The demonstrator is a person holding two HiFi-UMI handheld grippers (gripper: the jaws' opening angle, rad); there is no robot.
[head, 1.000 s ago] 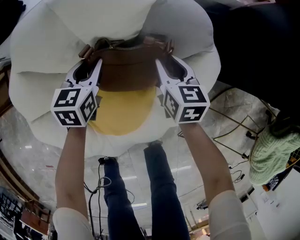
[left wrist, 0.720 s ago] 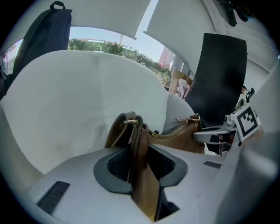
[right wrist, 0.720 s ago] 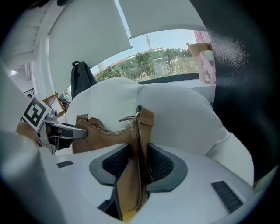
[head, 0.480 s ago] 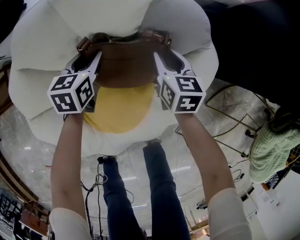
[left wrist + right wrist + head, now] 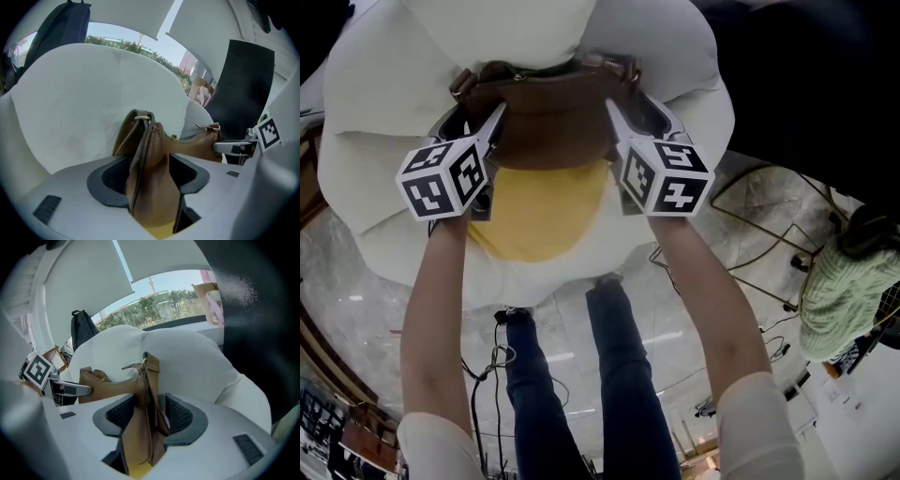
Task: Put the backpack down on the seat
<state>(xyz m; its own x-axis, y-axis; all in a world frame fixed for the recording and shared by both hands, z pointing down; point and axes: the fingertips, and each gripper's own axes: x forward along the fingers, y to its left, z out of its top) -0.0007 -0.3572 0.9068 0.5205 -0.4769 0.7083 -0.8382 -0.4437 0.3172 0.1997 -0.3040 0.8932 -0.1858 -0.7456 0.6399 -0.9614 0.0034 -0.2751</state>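
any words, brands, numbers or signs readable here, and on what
No readable text anywhere.
Left gripper and right gripper: only black-and-white square marker patterns, no letters or digits; both jaws have just been opening, brown bag between them.
Brown bag: no brand or label visible.

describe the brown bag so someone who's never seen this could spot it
Start at the big white rounded chair filling the top of the head view. On its yellow seat cushion, against the backrest, stands a tan leather bag. It is the only brown thing there, with a zipped top and a metal ring at each end.
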